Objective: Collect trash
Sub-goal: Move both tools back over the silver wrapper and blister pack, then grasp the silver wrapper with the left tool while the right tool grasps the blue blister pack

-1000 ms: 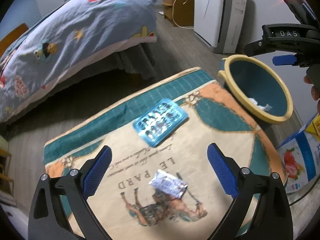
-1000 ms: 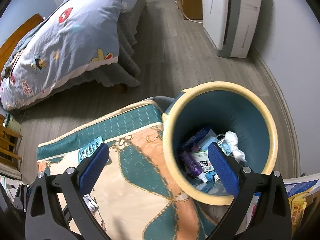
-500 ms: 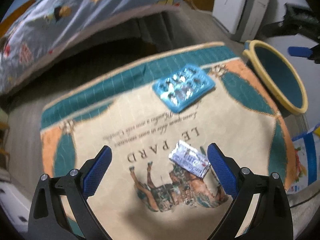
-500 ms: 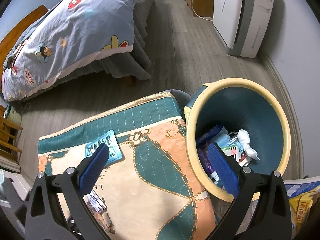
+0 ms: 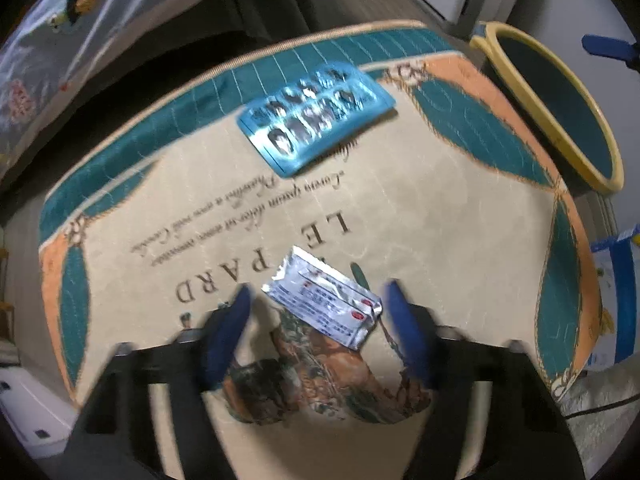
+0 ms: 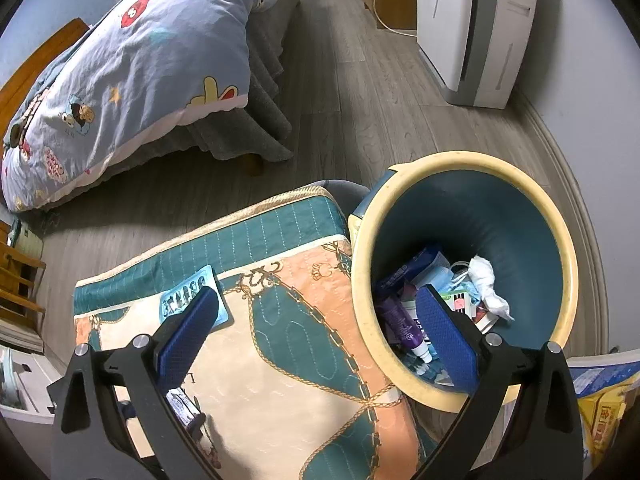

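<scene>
A silver foil sachet (image 5: 322, 296) lies on a patterned cloth-covered surface (image 5: 440, 216). My left gripper (image 5: 318, 308) is low over the cloth, open, its blue fingers on either side of the sachet, not touching it. A blue blister pack (image 5: 314, 120) lies farther back on the cloth; it also shows in the right wrist view (image 6: 192, 298). My right gripper (image 6: 316, 320) is open and empty, above the gap between the cloth and a blue bin with a yellow rim (image 6: 520, 168) holding several discarded items (image 6: 432, 296).
A bed with a cartoon quilt (image 6: 132, 76) stands at the back left. A white appliance (image 6: 476, 28) stands by the far wall. Printed packages (image 5: 616, 292) lie to the right of the cloth. Grey wood floor (image 6: 360, 92) lies between.
My left gripper has dropped toward the cloth and its fingers have narrowed around the silver sachet. My right gripper has shifted left, away from the bin.
</scene>
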